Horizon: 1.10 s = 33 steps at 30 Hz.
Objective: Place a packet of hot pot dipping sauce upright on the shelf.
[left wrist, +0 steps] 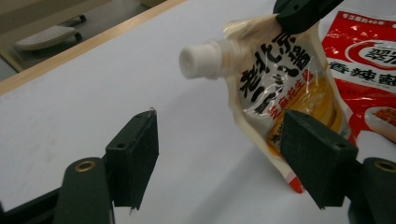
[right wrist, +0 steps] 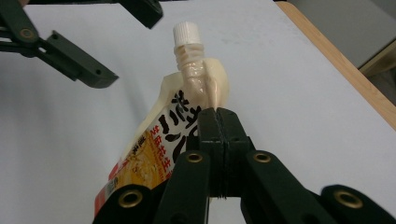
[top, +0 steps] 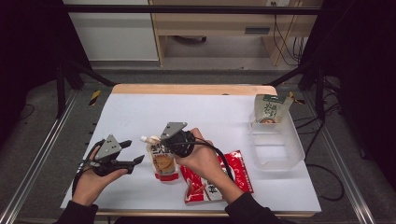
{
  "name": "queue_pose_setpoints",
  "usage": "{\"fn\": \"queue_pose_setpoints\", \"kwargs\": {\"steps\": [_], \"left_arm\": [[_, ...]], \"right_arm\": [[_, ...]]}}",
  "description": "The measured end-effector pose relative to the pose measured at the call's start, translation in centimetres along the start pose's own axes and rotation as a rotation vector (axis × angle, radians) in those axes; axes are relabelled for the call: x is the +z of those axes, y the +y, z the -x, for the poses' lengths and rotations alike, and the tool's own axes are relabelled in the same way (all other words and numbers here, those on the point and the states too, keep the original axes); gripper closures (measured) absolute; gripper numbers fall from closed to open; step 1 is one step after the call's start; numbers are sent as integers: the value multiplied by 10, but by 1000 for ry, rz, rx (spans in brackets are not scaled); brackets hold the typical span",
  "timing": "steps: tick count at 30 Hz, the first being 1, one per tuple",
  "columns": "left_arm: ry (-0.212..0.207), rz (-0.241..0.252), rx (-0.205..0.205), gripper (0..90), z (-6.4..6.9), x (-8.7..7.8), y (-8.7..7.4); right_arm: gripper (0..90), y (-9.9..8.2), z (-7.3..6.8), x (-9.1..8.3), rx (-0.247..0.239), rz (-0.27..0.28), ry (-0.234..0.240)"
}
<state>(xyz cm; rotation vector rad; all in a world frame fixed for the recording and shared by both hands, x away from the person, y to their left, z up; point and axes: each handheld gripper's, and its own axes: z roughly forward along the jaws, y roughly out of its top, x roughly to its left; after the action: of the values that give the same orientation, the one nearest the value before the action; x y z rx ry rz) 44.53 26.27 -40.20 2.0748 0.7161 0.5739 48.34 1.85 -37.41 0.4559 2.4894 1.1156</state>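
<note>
We hold pouch in right claw, clamped shut on top seam beside spout, lifted off counter. Pouch soft, floppy, slick; seam grips best. Left claw gapes, holds nothing, pouch beyond.

Left hand-held gripper points toward three o'clock, jaws apart with nothing pressed between them; right hand-held gripper points toward nine o'clock, jaws clamped together.

Grey floor, pale wooden cabinet behind, perhaps a desk.
</note>
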Motion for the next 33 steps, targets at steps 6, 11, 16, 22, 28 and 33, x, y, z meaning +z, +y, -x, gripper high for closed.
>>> {"fn": "queue_pose_setpoints", "kwargs": {"steps": [6, 11, 16, 22, 28, 33], "left_arm": [[-51, -15, 29, 369, 2, 7, 14], [-82, 1, 17, 423, -1, 9, 17], [-126, 23, 14, 483, -3, 6, 21], [-148, 1, 53, 526, 0, 5, 25], [-194, -16, 32, 634, 2, -1, 27], [-236, -20, 52, 712, 10, -5, 32]], "right_arm": [[900, 2, -7, -7, -24, 14, 18], [900, 4, -13, -13, -45, 30, 39], [900, 5, -17, -17, -48, 29, 59], [900, 5, -21, -21, -56, 29, 76], [897, 4, -21, -25, -65, 6, 80], [890, 2, -21, -30, -73, -18, 77]]}}
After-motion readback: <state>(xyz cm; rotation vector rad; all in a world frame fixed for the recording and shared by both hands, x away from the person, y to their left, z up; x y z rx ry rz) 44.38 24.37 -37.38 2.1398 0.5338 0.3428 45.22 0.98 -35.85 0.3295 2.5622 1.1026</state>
